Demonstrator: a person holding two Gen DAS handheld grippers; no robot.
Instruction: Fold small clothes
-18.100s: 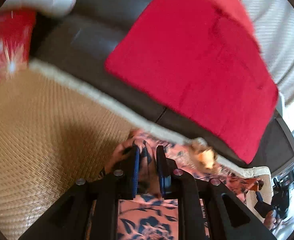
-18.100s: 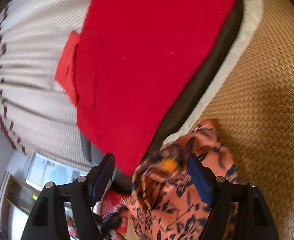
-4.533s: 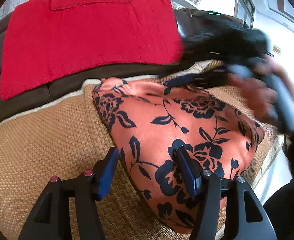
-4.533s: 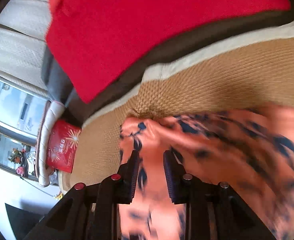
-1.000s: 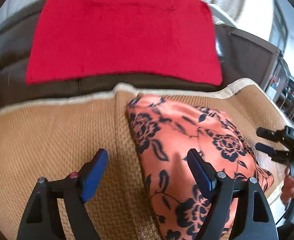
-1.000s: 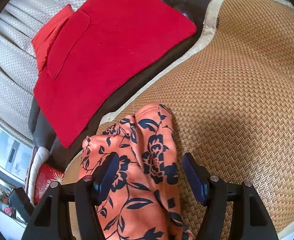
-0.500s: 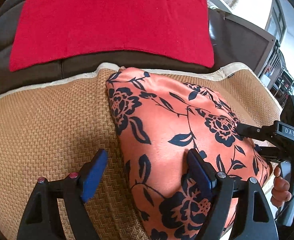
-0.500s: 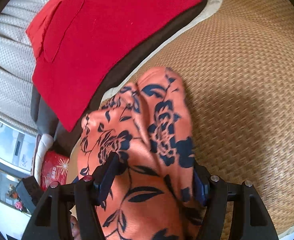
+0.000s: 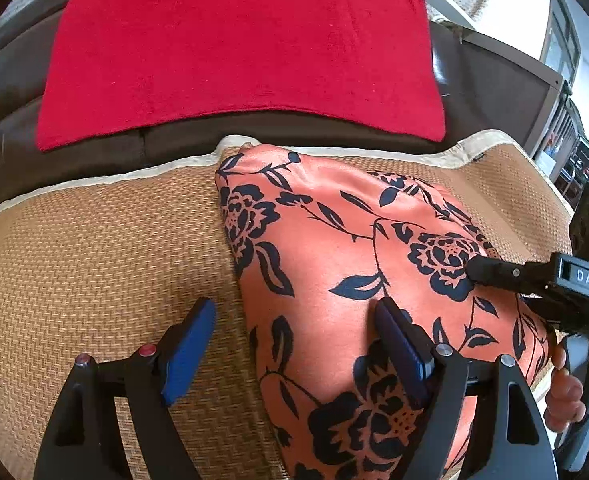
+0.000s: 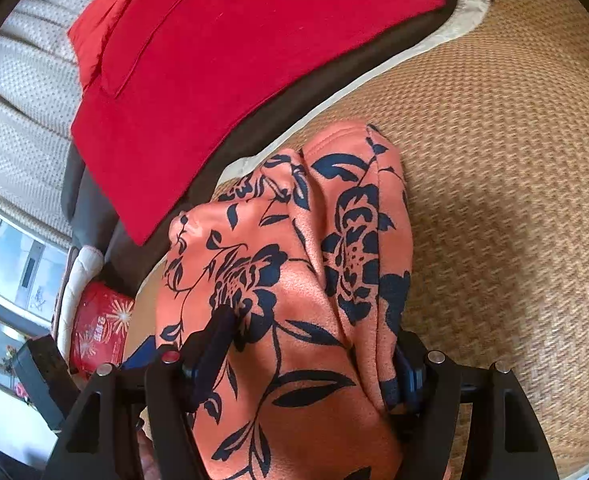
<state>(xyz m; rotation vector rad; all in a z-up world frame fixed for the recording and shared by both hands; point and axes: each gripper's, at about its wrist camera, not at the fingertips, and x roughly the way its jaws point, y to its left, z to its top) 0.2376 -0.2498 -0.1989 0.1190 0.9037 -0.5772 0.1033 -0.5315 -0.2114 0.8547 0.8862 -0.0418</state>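
An orange garment with dark blue flowers [image 9: 334,248] lies bunched on a woven mat [image 9: 74,260]. My left gripper [image 9: 294,340] stands open across the garment's left edge, with one blue pad over the mat and the other resting on the cloth. In the right wrist view the garment [image 10: 294,280] bulges up between the fingers of my right gripper [image 10: 308,356]. Its jaws are opening, and its right finger is partly hidden by a fold. In the left wrist view, one of the right gripper's fingers [image 9: 490,272] touches the cloth from the right.
A red towel [image 9: 234,52] covers the dark brown sofa back [image 9: 94,152] behind the mat. A person's hand [image 9: 566,392] grips the right handle. A red packet [image 10: 98,328] lies at the sofa's far end. Bare mat [image 10: 494,160] stretches to the right of the garment.
My right gripper has come in over the garment, and cloth now fills the gap between its fingers. The left view has tilted slightly and the garment looks nearer.
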